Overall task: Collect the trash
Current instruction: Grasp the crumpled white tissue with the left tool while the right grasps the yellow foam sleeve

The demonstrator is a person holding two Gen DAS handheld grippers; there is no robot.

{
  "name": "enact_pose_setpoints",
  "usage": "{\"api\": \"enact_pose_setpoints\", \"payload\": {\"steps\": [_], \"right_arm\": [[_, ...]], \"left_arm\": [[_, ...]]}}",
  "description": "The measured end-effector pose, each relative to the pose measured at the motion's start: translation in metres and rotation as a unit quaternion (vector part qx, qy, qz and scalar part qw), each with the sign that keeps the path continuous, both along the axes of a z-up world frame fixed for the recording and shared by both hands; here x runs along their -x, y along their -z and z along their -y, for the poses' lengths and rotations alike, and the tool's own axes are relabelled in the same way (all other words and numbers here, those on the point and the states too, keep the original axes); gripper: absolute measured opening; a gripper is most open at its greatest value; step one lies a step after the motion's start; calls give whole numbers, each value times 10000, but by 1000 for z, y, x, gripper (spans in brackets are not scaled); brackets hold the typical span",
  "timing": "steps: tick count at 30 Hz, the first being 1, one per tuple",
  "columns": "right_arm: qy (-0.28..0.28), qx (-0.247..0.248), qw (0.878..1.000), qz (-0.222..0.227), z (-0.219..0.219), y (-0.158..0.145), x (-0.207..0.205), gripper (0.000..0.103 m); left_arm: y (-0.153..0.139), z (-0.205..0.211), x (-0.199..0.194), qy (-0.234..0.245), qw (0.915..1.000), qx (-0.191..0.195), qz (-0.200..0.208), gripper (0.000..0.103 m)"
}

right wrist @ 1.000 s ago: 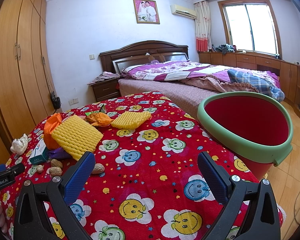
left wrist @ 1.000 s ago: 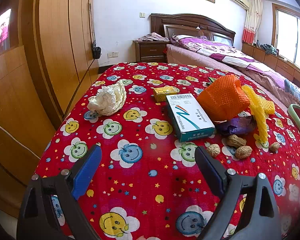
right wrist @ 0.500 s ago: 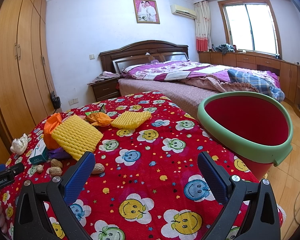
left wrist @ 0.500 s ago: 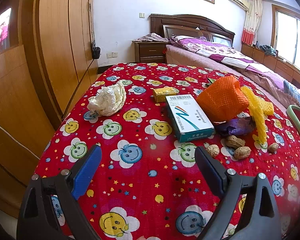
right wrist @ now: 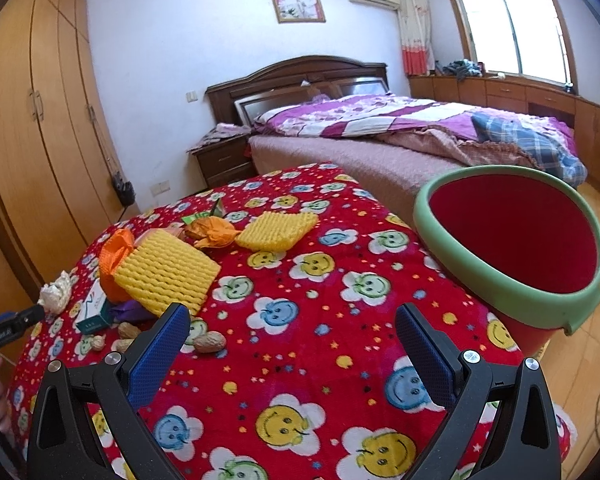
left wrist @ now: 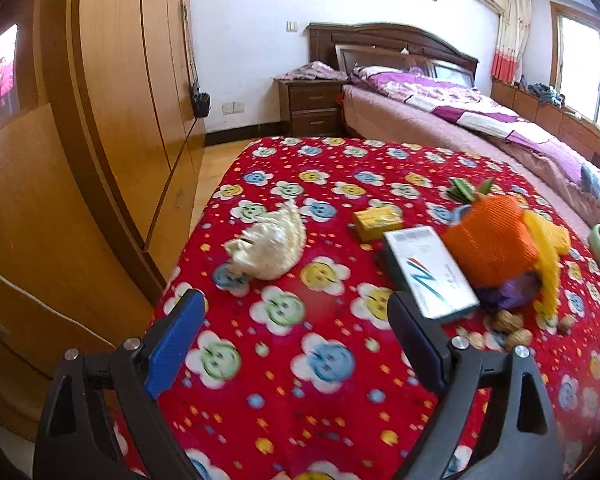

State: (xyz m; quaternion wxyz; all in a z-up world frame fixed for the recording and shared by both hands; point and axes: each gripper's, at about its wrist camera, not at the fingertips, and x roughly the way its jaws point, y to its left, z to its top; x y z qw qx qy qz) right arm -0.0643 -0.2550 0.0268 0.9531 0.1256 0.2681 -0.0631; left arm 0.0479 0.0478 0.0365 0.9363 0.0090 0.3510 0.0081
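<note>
Leftmost, a tissue [left wrist: 270, 246] is lying alone on the cloth [left wrist: 300, 380], ahead of the left gripper [left wrist: 296, 334], whose jaws are gaping wide and empty. It should be closing low around the wad. The right gripper [right wrist: 294, 344] is hovering wide too; the bin [right wrist: 508, 276] is waiting at the far right.

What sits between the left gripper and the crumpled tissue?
Nothing visible. The left gripper is open, with only bare tablecloth between its fingers and the crumpled tissue. The white box lies off to the right, clear of that line.
</note>
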Motion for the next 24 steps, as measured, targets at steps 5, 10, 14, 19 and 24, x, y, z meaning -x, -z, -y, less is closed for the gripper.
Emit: {"api": "enact_pose_setpoints", "payload": {"steps": [5, 10, 14, 19, 24], "right_arm": [[-203, -88, 9997, -141, -8, -5, -15, 102], [-378, -210, 9987, -284, -18, -10, -33, 102], [-531, -185, 9975, -436, -31, -11, -50, 102], [-722, -177, 9950, -667, -51, -6, -71, 102], [-748, -190, 9936, -829, -61, 0, -88, 102]], "left_arm": [[10, -9, -32, -16, 9994, -80, -349, 89], [23, -15, -59, 35, 9979, -131, -639, 86], [29, -19, -75, 28, 9971, -7, -764, 83], [39, -25, -89, 107, 9944, 290, -1009, 69], [41, -27, -92, 371, 9928, 525, -1013, 58]]}}
